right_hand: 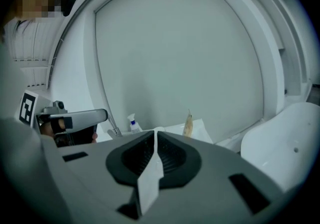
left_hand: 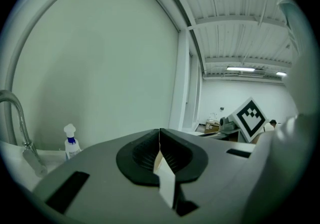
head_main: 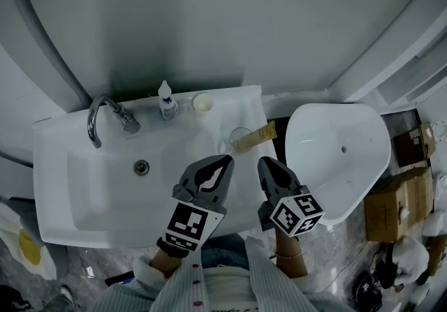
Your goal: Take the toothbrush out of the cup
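Note:
A clear cup (head_main: 239, 138) stands on the right ledge of the white sink (head_main: 77, 185). A yellowish toothbrush (head_main: 255, 137) leans out of it toward the right. In the right gripper view the toothbrush (right_hand: 188, 124) shows as a thin upright sliver beyond the jaws. My left gripper (head_main: 225, 162) hovers over the sink's front right and is shut with nothing held. My right gripper (head_main: 266, 163) is beside it, just short of the cup, also shut and holding nothing. The jaws meet in a closed line in the left gripper view (left_hand: 159, 140) and the right gripper view (right_hand: 156, 143).
A chrome faucet (head_main: 105, 115) and the drain (head_main: 142, 167) lie to the left. A small white bottle with a blue band (head_main: 166, 102) and a small cream cup (head_main: 202, 102) stand on the back ledge. A white toilet-like fixture (head_main: 342, 157) and cardboard boxes (head_main: 398, 202) are at right.

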`<state>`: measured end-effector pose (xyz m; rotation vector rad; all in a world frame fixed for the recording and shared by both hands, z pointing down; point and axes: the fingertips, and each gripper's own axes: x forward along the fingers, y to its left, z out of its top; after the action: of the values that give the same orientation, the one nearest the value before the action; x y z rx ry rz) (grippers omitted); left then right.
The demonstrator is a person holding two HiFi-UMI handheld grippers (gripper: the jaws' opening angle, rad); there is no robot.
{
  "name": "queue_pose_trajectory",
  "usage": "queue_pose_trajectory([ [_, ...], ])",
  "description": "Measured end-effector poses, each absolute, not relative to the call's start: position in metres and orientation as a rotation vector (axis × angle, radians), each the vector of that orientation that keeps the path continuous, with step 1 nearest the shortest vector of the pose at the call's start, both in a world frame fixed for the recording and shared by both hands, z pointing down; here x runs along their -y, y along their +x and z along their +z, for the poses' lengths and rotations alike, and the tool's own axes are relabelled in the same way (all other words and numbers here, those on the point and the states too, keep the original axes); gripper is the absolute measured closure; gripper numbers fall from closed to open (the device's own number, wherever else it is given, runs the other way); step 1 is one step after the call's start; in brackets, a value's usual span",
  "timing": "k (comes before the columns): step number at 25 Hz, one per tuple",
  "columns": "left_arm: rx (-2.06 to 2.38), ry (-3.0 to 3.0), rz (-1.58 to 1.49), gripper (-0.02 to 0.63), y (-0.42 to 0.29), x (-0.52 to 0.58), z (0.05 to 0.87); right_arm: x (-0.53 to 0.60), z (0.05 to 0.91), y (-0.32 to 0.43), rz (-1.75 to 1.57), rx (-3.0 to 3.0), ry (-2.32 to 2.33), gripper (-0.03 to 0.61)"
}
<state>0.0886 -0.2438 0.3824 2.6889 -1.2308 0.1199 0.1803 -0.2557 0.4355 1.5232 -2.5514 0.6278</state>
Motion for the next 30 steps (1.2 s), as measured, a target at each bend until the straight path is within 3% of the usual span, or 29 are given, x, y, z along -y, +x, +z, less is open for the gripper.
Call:
queue_pose_trajectory([
  [9, 1.203, 2.692, 0.13, 0.597, 0.088, 0.257, 0.398, 0.274, 0.455, 0.194, 0.653, 2.485, 1.573, 0.553],
  [23, 1.146, 2.689, 0.185, 0.597, 0.094, 0.274, 0.42, 0.307, 0.489, 0.197, 0.734, 2.432, 1.62, 0.412],
  [30, 1.142, 2.666, 0.201, 0.597, 0.094, 0.286, 0.433, 0.324, 0.506, 0.199, 0.742, 2.397, 1.654, 0.394],
])
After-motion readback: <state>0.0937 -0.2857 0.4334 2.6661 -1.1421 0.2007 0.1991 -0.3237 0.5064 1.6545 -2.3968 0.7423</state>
